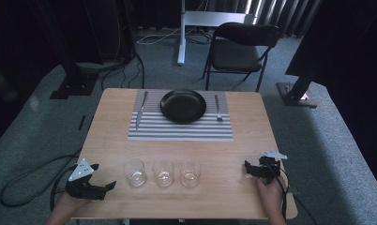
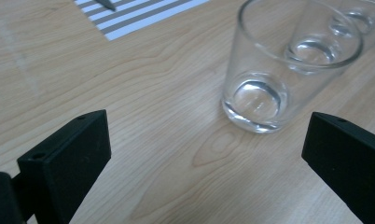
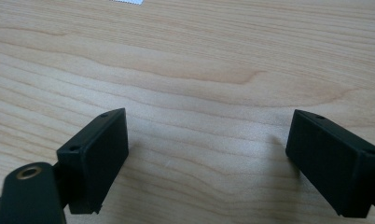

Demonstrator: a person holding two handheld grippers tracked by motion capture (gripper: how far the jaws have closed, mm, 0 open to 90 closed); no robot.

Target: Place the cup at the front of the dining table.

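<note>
At the near edge of the counter, the left gripper sits low with its fingers spread wide and empty, aimed at the nearest glass, which stands just ahead and slightly off to one side; that stance suits sliding around its wall. The right gripper rests at the near right, fingers likewise apart over bare wood, likely waiting. Three glasses stand upright in a row between the hands, within easy reach. Farther off, a striped placemat carries a black plate, with a knife left and a fork right, a setting that seems to lack only a glass.
</note>
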